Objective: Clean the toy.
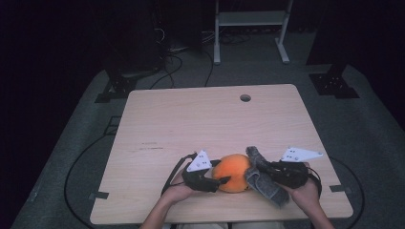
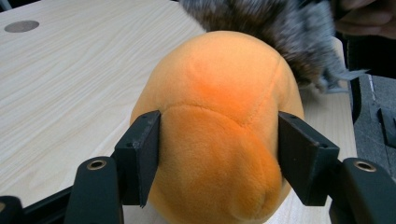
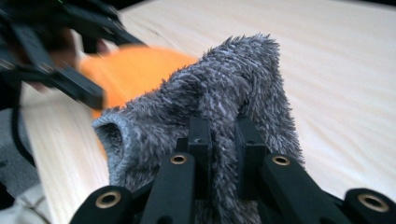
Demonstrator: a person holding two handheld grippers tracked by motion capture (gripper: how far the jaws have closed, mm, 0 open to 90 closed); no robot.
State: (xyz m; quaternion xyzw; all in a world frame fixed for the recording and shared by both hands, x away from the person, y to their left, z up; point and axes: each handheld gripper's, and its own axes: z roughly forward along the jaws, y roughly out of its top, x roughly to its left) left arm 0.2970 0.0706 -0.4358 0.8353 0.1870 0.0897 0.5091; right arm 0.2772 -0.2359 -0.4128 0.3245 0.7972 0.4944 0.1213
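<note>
Although the wooden table (image 1: pixel 191 119) is broad and bare, the work sits crowded at its near edge, between the person's two hands. The orange plush ball (image 1: pixel 234 171) is the bigger piece: round, stuffed, light by the look of it, and soft enough to dent. The left gripper (image 2: pixel 218 154) has its jaws on either flank of the ball, pads pressing the pile at its widest part, which seems the right place, since a grip nearer the crown would likely squeeze off. The grey fuzzy sock (image 1: pixel 262 179) lies touching the ball's right side, limp and shaggy, so it will sag and fold wherever it is not held. The right gripper (image 3: pixel 223 144) is clamped tight on a pinch of the sock's fabric, near the middle, with the cuff opening (image 3: pixel 109 135) drooping beside it.
</note>
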